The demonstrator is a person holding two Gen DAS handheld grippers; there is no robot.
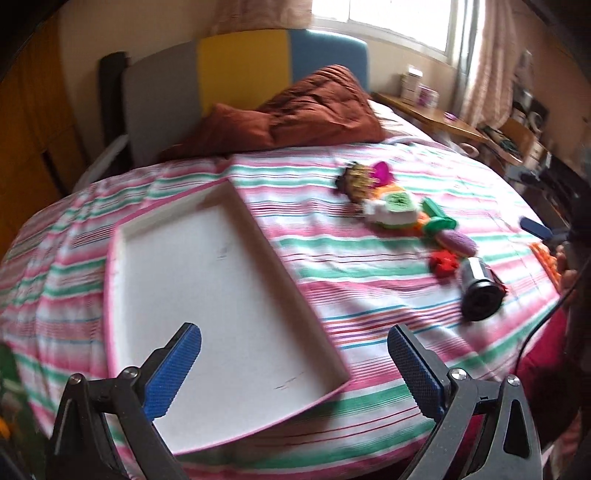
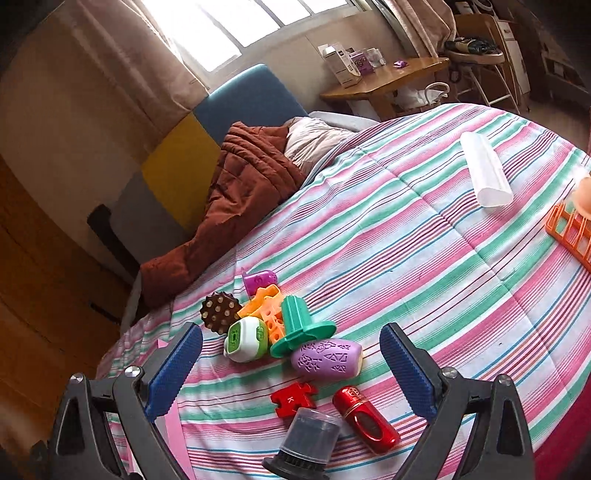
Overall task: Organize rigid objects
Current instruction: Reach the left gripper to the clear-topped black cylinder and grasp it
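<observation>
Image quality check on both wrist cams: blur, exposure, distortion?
Left wrist view: motion blur smears the toy pile and white tray; the window is blown out; fisheye bows the striped bedspread. Right wrist view: sharper, the red puzzle piece shows a readable K; window overexposed; dark vignette at the corners.

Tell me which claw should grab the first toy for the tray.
Right. The right claw hangs open just over the toy pile, with the purple egg-shaped toy between its fingers. The left claw is open above the empty white tray.
</observation>
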